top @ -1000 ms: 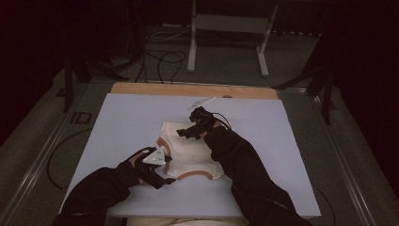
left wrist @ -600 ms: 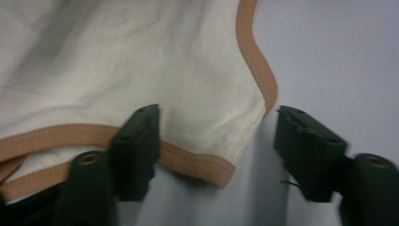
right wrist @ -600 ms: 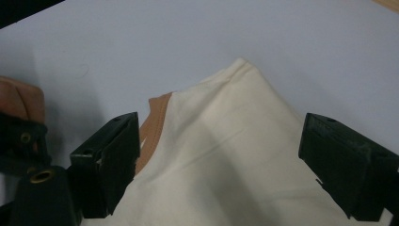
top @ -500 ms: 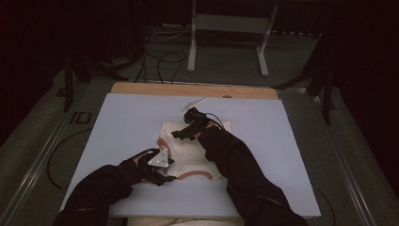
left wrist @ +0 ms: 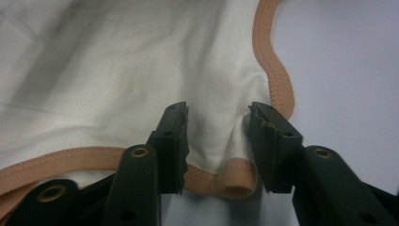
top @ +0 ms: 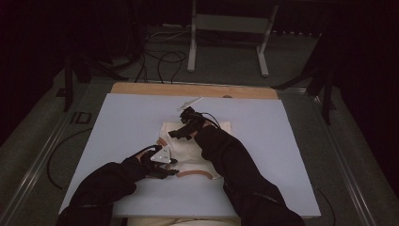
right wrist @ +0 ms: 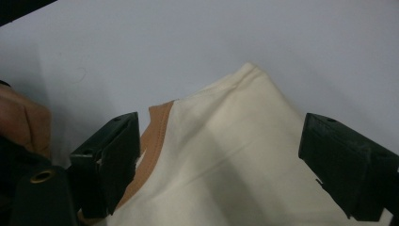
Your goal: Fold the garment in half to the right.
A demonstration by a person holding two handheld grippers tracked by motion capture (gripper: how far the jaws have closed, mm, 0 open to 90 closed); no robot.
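Your right gripper [top: 175,133] has slid further left over the cloth [top: 195,153]; its jaws gape wide above a corner. Your left gripper [top: 170,172] sits part open, straddling a fold of the tan hem [left wrist: 240,174] at the cloth's near edge on the table [top: 122,122].

Your left gripper [left wrist: 217,146] had its two black jaws parted, set either side of a raised fold in the cream cloth [left wrist: 117,70]. The cloth's tan trim [left wrist: 273,61] ran down its right edge, curled under between the jaws, and continued left along the near edge. Beyond the trim lay the pale table [left wrist: 348,66], bare at the right.
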